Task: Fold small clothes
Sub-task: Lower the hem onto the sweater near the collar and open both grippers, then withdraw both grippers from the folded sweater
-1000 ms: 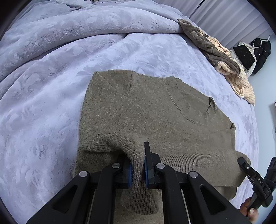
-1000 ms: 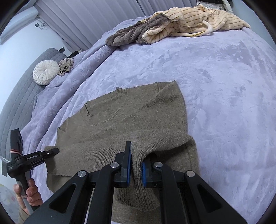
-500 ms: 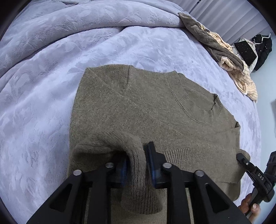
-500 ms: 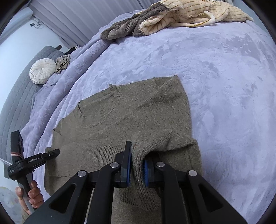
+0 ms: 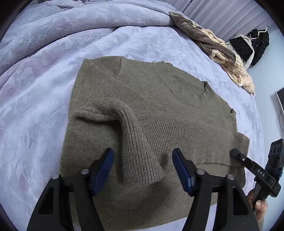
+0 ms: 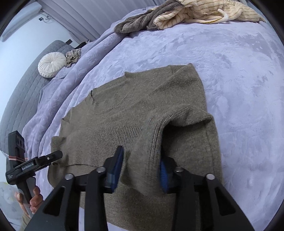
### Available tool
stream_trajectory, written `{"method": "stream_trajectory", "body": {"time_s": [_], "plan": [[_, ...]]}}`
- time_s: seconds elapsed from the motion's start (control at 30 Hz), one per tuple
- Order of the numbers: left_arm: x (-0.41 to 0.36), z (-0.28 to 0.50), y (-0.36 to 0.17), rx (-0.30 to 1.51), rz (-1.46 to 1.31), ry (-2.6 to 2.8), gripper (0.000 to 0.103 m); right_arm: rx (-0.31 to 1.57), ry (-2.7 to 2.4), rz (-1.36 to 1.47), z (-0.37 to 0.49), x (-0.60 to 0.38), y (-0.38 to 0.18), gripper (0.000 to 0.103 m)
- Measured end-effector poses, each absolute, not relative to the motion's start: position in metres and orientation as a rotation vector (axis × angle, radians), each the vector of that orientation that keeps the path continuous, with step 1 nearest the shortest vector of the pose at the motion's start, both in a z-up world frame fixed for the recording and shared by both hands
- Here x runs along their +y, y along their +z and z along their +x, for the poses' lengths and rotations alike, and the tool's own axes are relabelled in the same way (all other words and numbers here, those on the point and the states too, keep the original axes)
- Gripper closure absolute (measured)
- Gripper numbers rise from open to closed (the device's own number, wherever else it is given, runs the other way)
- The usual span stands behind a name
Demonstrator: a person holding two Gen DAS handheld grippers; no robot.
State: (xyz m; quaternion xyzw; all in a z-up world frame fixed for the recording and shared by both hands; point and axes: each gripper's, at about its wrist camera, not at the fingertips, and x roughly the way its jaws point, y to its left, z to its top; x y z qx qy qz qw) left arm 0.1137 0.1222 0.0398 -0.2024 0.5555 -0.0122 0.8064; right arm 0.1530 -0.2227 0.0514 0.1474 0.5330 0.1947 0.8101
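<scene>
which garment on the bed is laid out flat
The olive sweater between the grippers lies spread flat; the beige striped garment and grey-brown one are heaped at the far edge.

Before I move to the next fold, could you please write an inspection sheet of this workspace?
Surface: lilac bed cover, rumpled on its far side.
Job's things: olive sweater lies flat, sleeves folded inward over its body.
Clutter: heap of brown and striped cream clothes at the far edge.
Grippers: left gripper open, jaws have just been opening, sleeve cuff loose between them. Right gripper jaws have just been opening; a sleeve fold fills the gap, and I cannot tell whether the gripper holds it.
Cables: thin cable on the wall, away from the sweater.
Surroundings: round cushion, grey headboard, curtains, dark hanging clothes.
</scene>
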Motion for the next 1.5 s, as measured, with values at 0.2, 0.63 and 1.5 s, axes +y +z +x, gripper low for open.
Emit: {"method": "stream_trajectory", "body": {"time_s": [0.2,0.63,1.5], "plan": [[0.129,0.121,0.045,1.181,-0.442,-0.016,0.082,1.111,0.443,0.293,0.153,-0.217,0.060,0.090],[0.151,0.175,0.064,1.116,-0.531,0.032,0.082,1.063,0.456,0.447,0.202,-0.222,0.081,0.090],[0.119,0.185,0.082,1.000,-0.425,-0.186,0.022,0.952,0.435,0.232,0.229,-0.203,0.093,0.032]]}}
